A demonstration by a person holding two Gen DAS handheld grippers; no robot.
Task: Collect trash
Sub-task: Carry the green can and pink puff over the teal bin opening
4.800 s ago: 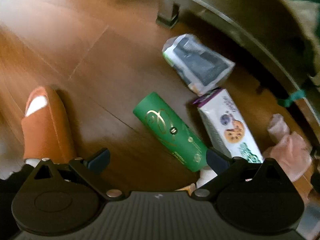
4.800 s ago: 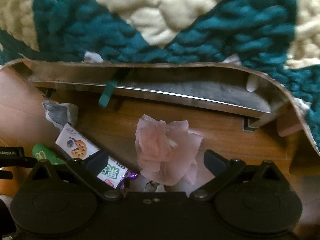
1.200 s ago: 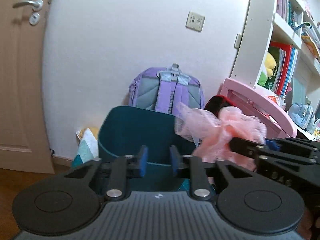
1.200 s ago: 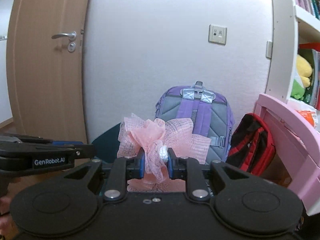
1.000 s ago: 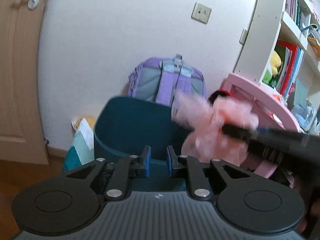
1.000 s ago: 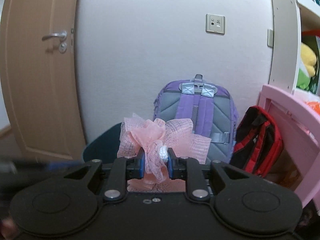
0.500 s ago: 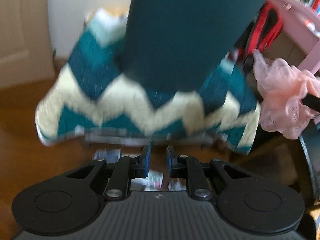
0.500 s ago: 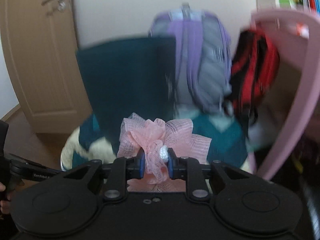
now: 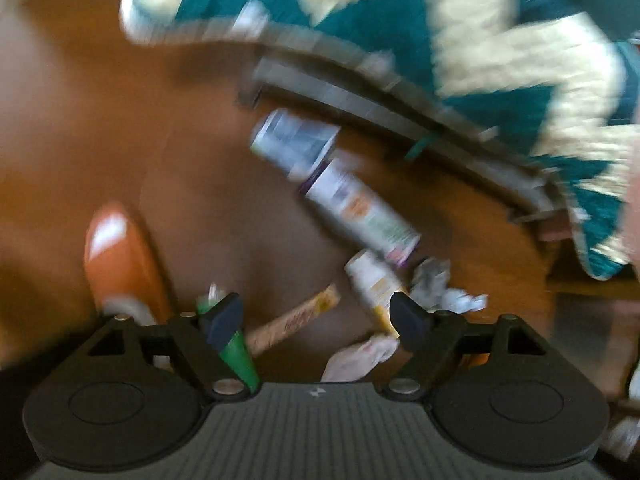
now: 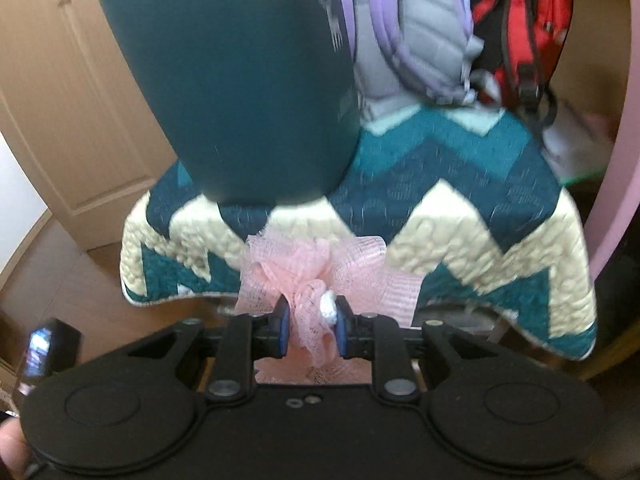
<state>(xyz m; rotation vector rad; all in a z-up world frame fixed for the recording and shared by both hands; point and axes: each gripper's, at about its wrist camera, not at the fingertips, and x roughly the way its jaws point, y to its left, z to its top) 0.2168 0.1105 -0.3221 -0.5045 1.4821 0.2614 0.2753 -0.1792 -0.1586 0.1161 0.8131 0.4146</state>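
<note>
my left gripper (image 9: 316, 314) points down at the wooden floor (image 9: 120, 128), and its jaws have just been opening; they stand wide apart with nothing pressed between them. the view is blurred. in the gap between the fingers lie a tan wrapper stick (image 9: 294, 322) and a crumpled whitish scrap (image 9: 360, 356). a green tube (image 9: 236, 354) lies under my left finger, and an orange slipper (image 9: 120, 264) sits on the floor just beside that finger, to its outer side. further out along the floor a line of trash runs toward the chair's base: a yellow-and-white packet (image 9: 372, 284), a crumpled grey paper (image 9: 434, 284) just beside it, a long white cookie box (image 9: 360, 208), and a grey-and-white bag (image 9: 294, 142) nearest the chair leg. the teal and cream zigzag cushion (image 9: 480, 40) overhangs the seat edge above them.

my right gripper (image 10: 309, 326) is clamped on a pink mesh bow (image 10: 312, 272), the pads pinching its knot, with the loops fanning out above the fingers. behind it stands the teal chair back (image 10: 240, 80) over the same cushion, with a purple backpack (image 10: 408, 40) and a red backpack (image 10: 524, 24) behind the chair. a wooden door (image 10: 72, 100) is at the left. part of the other gripper shows at the lower left edge.
</note>
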